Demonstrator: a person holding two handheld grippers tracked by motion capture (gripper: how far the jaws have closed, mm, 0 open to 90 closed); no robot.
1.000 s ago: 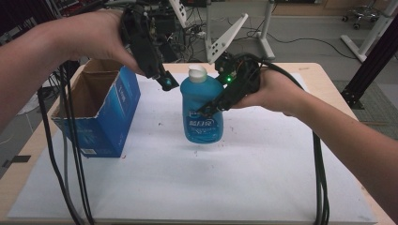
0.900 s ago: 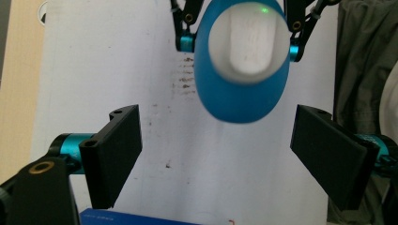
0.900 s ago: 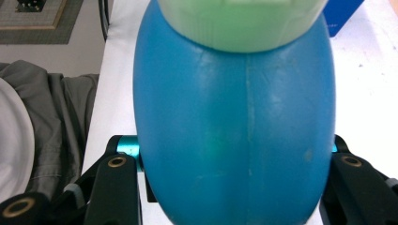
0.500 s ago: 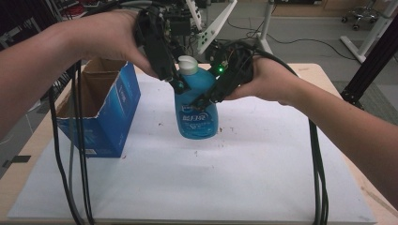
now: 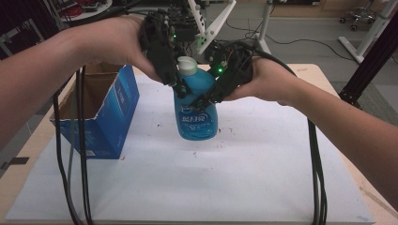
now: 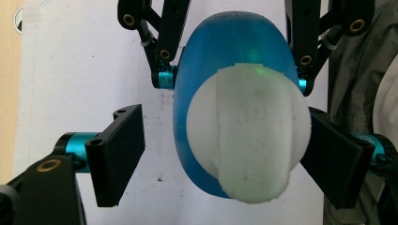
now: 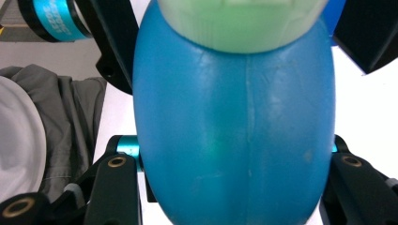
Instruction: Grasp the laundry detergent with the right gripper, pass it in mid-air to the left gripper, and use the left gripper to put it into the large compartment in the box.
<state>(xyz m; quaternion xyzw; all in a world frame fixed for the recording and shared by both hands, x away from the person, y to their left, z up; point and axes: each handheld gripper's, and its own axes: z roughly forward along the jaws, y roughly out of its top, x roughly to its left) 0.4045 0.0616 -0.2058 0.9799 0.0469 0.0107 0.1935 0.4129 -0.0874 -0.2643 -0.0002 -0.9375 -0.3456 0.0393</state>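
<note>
Across the tabletop point(image 5: 244, 187) lies a white sheet, and near its left edge an open blue carton point(image 5: 101, 122) stands. Toward the far middle the blue bottle point(image 5: 196, 115) is upright — the right gripper point(image 5: 206, 98) has it clenched at the shoulder, pads tight on both flanks. Over its white cap point(image 5: 188, 65) comes the left gripper point(image 6: 220, 150), jaws just now closing around it; one pad is at the cap's edge, the other clear of it — no grasp yet.
</note>
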